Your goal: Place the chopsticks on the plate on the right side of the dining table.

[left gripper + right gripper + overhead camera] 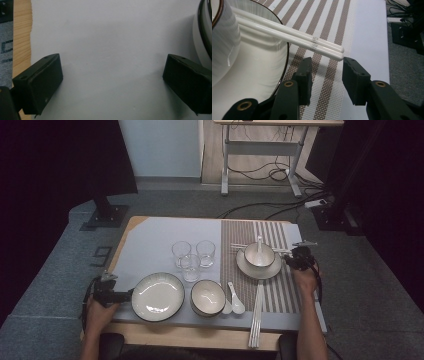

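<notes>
A pair of white chopsticks lies across the rim of a white dark-rimmed plate on the striped placemat. On that plate stands a bowl with a spoon in it. My right gripper is open just short of the chopsticks' ends, which lie free beyond its jaw tips; in the high view it sits at the plate's right. My left gripper is wide open over the bare grey mat, beside the rim of a second plate, at the table's front left.
Three glasses stand mid-table. A second bowl, two spoons and another chopstick pair lie near the front edge. The wooden table edge runs left of my left gripper.
</notes>
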Tool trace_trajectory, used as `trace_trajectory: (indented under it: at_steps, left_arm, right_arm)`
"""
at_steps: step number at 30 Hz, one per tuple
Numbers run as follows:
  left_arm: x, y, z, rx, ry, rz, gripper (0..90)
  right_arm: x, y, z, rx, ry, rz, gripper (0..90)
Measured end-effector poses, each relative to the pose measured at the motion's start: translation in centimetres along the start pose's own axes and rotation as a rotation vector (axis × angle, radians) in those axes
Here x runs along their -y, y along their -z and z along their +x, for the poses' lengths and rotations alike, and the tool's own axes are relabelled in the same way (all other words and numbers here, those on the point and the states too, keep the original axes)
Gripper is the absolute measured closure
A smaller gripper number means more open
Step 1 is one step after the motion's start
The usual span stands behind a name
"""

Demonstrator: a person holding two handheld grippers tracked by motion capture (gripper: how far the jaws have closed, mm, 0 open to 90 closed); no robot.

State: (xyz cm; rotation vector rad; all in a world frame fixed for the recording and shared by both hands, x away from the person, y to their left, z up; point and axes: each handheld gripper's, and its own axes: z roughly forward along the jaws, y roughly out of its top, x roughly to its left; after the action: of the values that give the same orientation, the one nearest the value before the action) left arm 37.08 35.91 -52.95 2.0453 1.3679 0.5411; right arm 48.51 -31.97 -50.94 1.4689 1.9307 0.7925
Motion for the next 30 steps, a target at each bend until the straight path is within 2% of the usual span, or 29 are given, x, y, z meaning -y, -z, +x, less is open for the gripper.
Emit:
trace_trajectory:
  at_steps: [4, 10, 30]
  left_arm:
    - [0.0, 0.0, 0.0, 0.0, 0.0, 0.0, 2.4]
    - [0.0, 0.0, 0.0, 0.0, 0.0, 0.0, 2.4]
    - [0.0, 0.0, 0.0, 0.0, 0.0, 0.0, 2.4]
  right_arm:
    - [-0.1, 0.0, 0.0, -0.002, -0.001, -0.01, 56.7]
    - [-0.3, 0.0, -0.2, 0.022, -0.018, -0.01, 49.8]
    - [-1.1, -0.8, -0.6, 0.046, -0.023, 0.005, 48.7]
